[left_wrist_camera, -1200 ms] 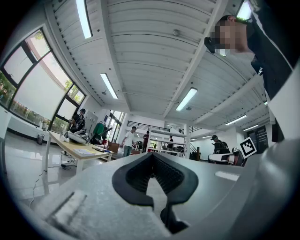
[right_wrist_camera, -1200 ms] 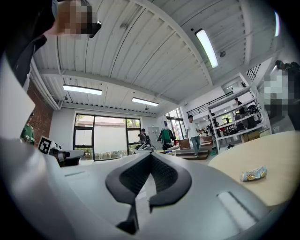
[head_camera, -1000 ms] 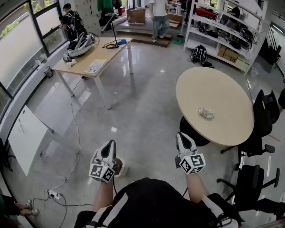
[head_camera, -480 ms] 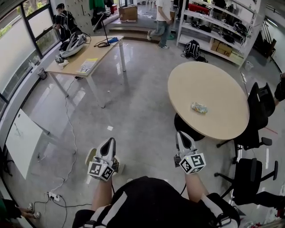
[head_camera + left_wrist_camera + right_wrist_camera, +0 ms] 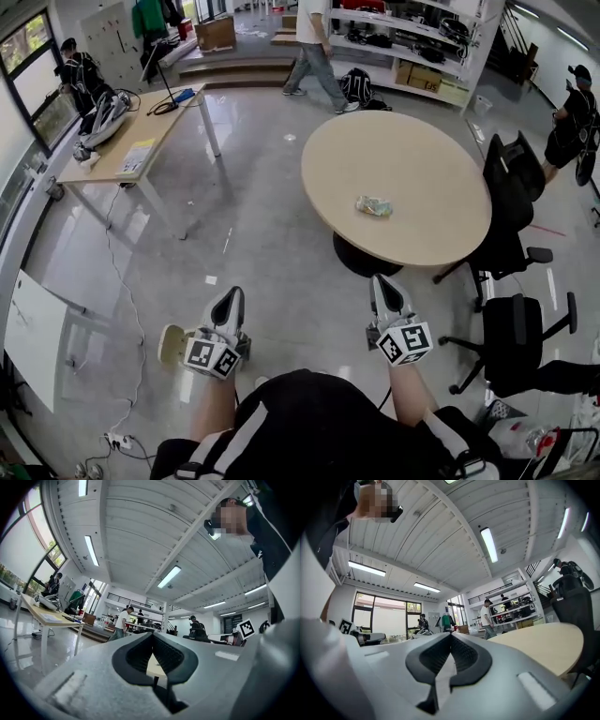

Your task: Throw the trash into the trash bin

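A crumpled piece of trash (image 5: 375, 206) lies near the middle of the round beige table (image 5: 422, 150). My left gripper (image 5: 230, 300) and right gripper (image 5: 384, 286) are held side by side over the floor, short of the table's near edge and pointing toward it. Both are shut with nothing between the jaws. In the left gripper view the left gripper (image 5: 152, 635) shows its tips pressed together. The right gripper (image 5: 451, 635) looks the same in its own view, with the table (image 5: 543, 644) to its right. I see no trash bin that I can make out.
Black office chairs (image 5: 511, 211) (image 5: 525, 333) stand at the table's right side. A rectangular desk (image 5: 131, 141) with gear is at the left, a cable (image 5: 122, 281) runs across the floor, and a small round wooden stool (image 5: 171, 342) sits beside my left gripper. People walk at the back (image 5: 314, 42).
The round table and the trash have shifted left and closer in the head view as I moved. Both grippers keep the same shut pose in front of me.
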Demonstrator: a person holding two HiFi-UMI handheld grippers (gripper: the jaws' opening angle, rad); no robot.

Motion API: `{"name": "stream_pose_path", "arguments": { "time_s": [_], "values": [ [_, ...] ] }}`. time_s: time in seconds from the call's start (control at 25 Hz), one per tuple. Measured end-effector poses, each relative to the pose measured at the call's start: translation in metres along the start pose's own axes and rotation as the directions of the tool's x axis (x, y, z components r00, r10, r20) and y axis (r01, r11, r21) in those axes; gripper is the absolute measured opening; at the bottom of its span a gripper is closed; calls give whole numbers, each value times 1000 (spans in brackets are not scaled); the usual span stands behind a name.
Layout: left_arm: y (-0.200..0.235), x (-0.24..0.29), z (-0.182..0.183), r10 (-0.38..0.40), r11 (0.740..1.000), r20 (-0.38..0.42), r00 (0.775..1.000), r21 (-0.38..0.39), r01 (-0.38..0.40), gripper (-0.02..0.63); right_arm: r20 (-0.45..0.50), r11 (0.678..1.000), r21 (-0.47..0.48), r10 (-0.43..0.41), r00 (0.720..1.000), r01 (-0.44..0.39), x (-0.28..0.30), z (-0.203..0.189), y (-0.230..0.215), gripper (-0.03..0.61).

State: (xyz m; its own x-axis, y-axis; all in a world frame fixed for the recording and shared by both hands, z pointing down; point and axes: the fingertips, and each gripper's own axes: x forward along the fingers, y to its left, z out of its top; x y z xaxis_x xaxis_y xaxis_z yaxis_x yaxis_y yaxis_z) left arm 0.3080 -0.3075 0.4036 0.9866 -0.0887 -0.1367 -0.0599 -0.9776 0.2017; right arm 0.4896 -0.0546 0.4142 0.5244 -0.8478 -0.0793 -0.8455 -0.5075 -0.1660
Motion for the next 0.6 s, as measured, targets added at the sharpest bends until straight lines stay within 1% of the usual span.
{"name": "stream_pose_path", "arguments": {
  "time_s": [0.16, 0.28, 0.44, 0.6],
  "values": [
    [-36, 28, -9, -83, 997, -7, 997, -13, 82, 0, 28, 997, -1, -83, 996, 83, -36, 11, -31, 6],
    [-64, 48, -18, -144, 989, -17, 989, -28, 144, 0, 40, 990, -5, -141, 989, 141, -65, 16, -51, 6],
    [-93, 69, -28, -235, 971, -31, 971, -41, 234, 0, 51, 975, -21, -220, 974, 221, -97, 19, -65, 6],
    [-111, 86, -30, -322, 946, -35, 946, -46, 321, 0, 79, 951, -25, -306, 949, 308, -121, 25, -72, 6]
  ]
}}
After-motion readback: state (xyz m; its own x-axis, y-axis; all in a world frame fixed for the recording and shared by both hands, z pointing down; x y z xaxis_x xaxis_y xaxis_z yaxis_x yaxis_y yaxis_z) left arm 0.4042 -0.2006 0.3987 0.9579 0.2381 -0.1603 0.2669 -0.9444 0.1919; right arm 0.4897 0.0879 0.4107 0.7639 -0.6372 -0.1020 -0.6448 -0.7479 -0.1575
